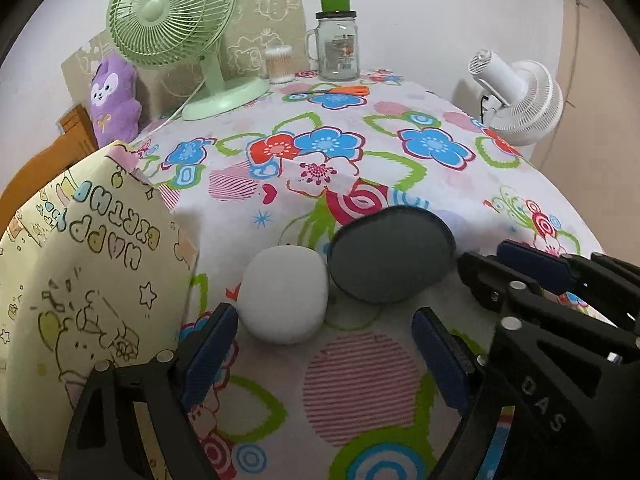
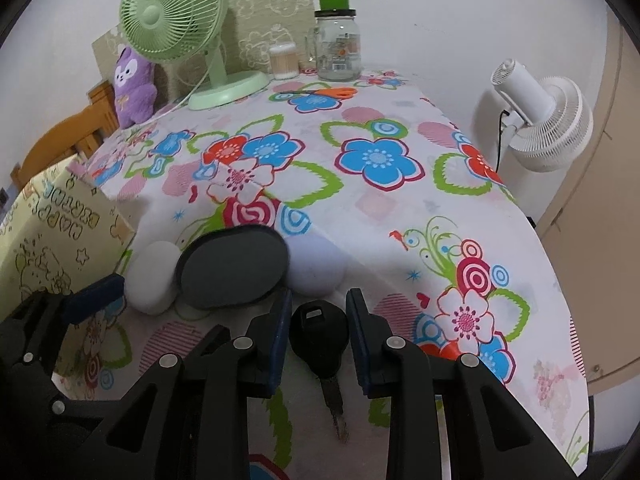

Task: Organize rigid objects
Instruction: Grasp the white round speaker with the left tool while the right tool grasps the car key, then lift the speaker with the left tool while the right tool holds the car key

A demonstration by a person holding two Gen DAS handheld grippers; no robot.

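Observation:
A black-headed key (image 2: 318, 340) lies between the blue pads of my right gripper (image 2: 318, 318), which is shut on the key's head; the metal blade points back toward the camera. Just beyond it a dark oval disc (image 2: 234, 270) stands tilted, with a white rounded case (image 2: 150, 280) to its left. My left gripper (image 1: 326, 354) is open just short of that white case (image 1: 284, 296), nothing between its pads. The dark disc (image 1: 390, 256) sits right of the case. The right gripper's fingers (image 1: 536, 262) come in from the right edge of the left wrist view.
A yellow birthday-print bag (image 1: 92, 264) stands close on the left. At the back of the flowered tablecloth (image 1: 360, 152) are a green fan (image 1: 172, 16), a glass jar (image 1: 338, 44), cotton swabs (image 1: 280, 62), orange scissors (image 1: 340, 90) and a purple plush (image 1: 112, 100). A white fan (image 1: 520, 96) stands beyond the right edge.

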